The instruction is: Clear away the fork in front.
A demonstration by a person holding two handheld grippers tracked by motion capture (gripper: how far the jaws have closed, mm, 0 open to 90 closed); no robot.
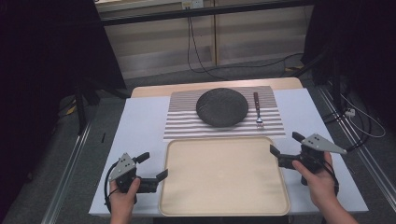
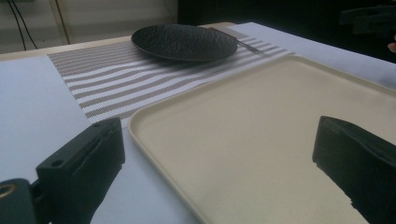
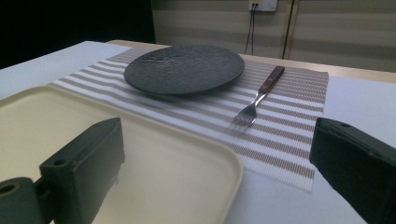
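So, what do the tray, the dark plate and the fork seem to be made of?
The tray looks like matte beige plastic: a smooth, even surface with a rounded, moulded rim. The plate looks like dark ceramic or stoneware, with a rough, pebbled texture and a faint sheen. The fork has shiny metal tines and a brown handle, perhaps wood; I cannot be sure.

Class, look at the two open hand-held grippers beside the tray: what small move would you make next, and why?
Probably ease the right hand-held gripper forward toward the fork. Its jaws stand open with nothing between them, and the fork lies free on the striped placemat, just right of the black plate, on that gripper's side. The tray in front is bare, ready to receive it.
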